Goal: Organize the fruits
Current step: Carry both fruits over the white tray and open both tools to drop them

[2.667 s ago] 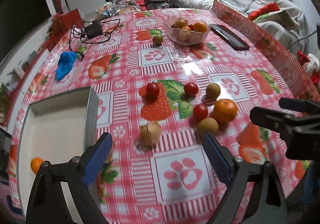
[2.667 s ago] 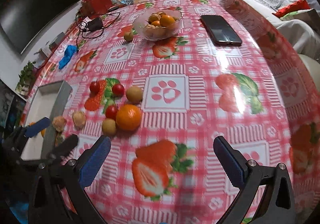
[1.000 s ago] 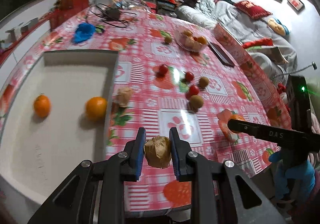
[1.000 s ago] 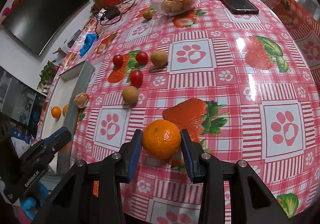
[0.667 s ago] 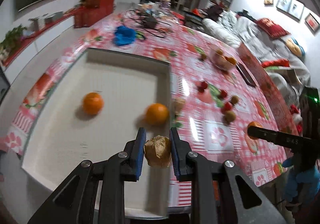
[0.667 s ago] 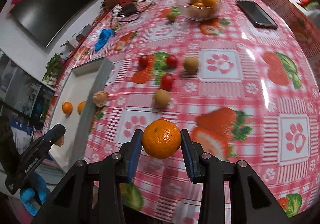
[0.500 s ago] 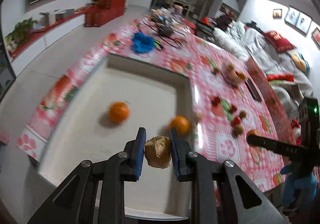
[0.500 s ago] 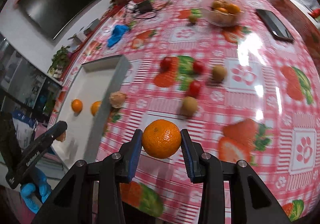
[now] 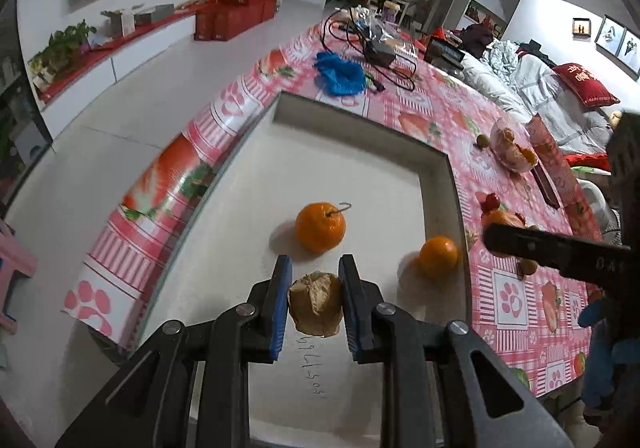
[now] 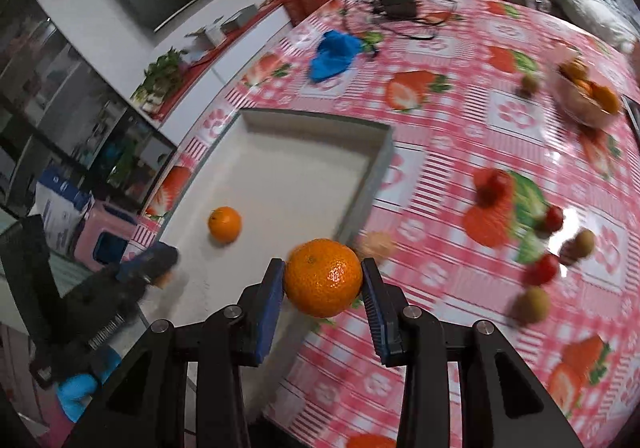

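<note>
Holding a papery, light, crushable brown fruit (image 9: pixel 316 304) by its sides, the left gripper (image 9: pixel 315 302) hangs at lower centre over the white tray (image 9: pixel 436 168), where two oranges (image 9: pixel 320 226) lie. The right gripper (image 10: pixel 322 284) has its jaws clamped on a firm, smooth orange (image 10: pixel 323 278) at the tray's right edge. The glossy pink strawberry-print table (image 10: pixel 440 120) looks slippery, with a sofa (image 9: pixel 516 80) beyond.

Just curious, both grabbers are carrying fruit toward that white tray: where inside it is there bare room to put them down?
The white tray is mostly bare: its whole far half, toward the blue cloth, and the strip along the left wall. The near right part is busier, with two oranges lying apart. On the tablecloth to the right, small fruits crowd together.
</note>
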